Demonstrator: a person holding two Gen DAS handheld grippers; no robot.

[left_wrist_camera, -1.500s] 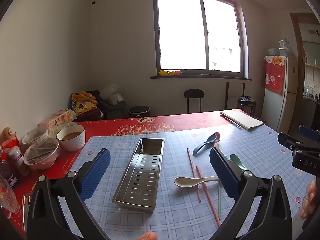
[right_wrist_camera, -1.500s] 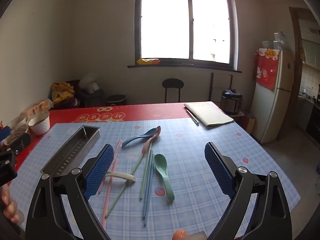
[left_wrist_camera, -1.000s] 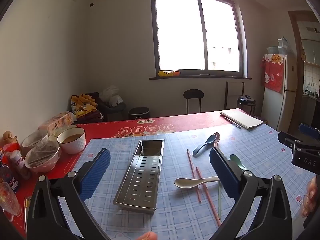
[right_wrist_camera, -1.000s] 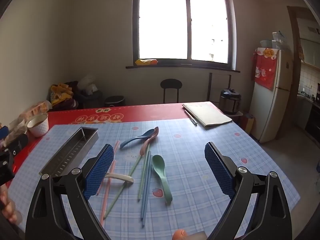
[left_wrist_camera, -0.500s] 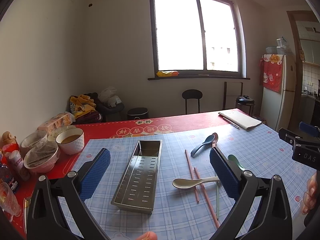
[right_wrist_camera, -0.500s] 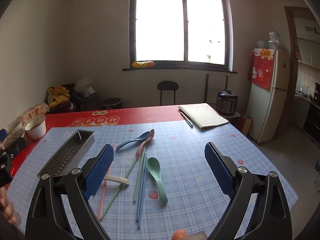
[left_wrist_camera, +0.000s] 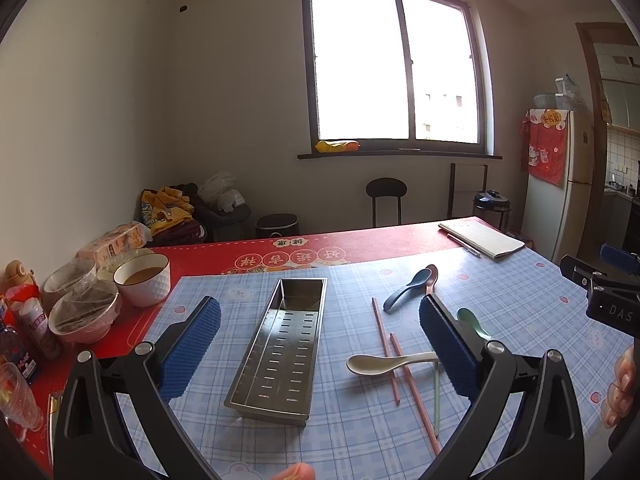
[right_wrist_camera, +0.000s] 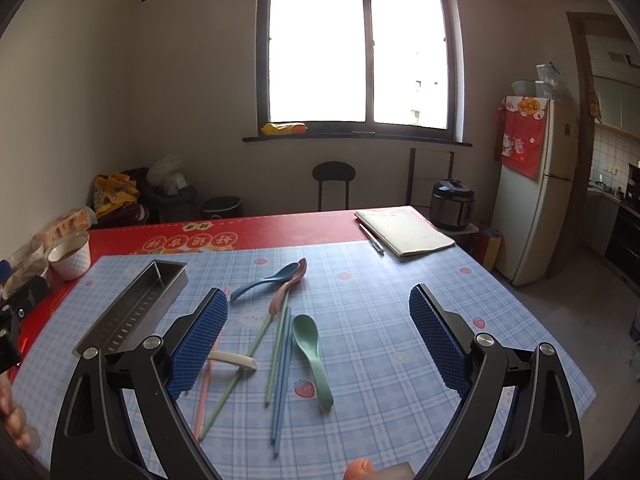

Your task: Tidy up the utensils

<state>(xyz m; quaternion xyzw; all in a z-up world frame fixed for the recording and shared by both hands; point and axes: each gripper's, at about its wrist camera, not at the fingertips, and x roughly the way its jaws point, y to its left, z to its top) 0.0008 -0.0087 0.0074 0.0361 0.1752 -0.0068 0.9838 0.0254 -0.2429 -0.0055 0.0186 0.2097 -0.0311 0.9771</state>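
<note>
We hold both grippers – left gripper, right gripper – spread and empty above scattered spoons and chopsticks; the green spoon, beside the steel tray, looks light, stiff, slippery – pinch mid-handle.

Daylight is admitted through the window, which is blown out to white. Walls are left dim; the worktop is evenly lit with soft shadows. Strong fisheye bending and dark vignetting are seen at corners. Focus is sharp.
</note>
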